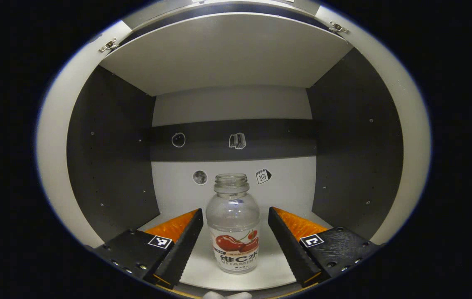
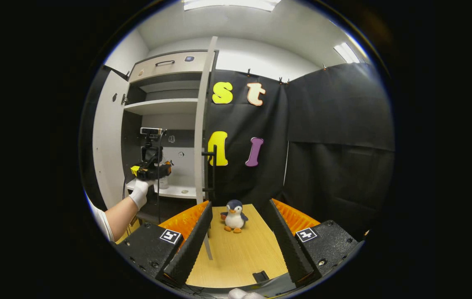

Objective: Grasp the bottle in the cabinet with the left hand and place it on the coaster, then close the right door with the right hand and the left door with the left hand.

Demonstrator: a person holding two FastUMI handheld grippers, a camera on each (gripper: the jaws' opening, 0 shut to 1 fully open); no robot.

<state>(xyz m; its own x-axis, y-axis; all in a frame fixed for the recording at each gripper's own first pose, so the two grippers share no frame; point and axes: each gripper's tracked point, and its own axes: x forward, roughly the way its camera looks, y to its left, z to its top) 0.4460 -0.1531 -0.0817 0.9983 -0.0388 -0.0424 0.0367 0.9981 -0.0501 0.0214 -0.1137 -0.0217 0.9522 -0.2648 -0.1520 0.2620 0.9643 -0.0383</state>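
I am holding my left gripper (image 1: 234,232) level inside the open pale-grey cabinet (image 1: 227,54), its two fingers spread wide on either side of the clear, uncapped plastic bottle with the red cherry label (image 1: 233,224). The fingers are standing apart from the bottle, with a gap showing on each side, so nothing is gripped yet. I am keeping them low, at the height of the label, because the body is widest there and should give the pads a steadier hold than the narrow neck. The bottle is standing upright on the white shelf floor (image 1: 273,270), well forward of the back wall. I judge the grasp to be the step in hand; what is left is to close on the bottle.

On the label I am reading "C" and, below it, "VITAMIN", with other characters too small to make out. A small sticker (image 1: 263,176) on the back wall is showing the number 10.

In the right gripper view my right gripper (image 2: 238,243) is waiting open and empty over the light wooden table (image 2: 236,257), near the small plush penguin (image 2: 233,216), probably kept clear until the doors need closing. Farther off, my white-gloved left hand (image 2: 139,192) is reaching the other gripper into the cabinet between the two open doors; the right door (image 2: 202,124) is standing edge-on towards me. I cannot pick out the coaster for certain.
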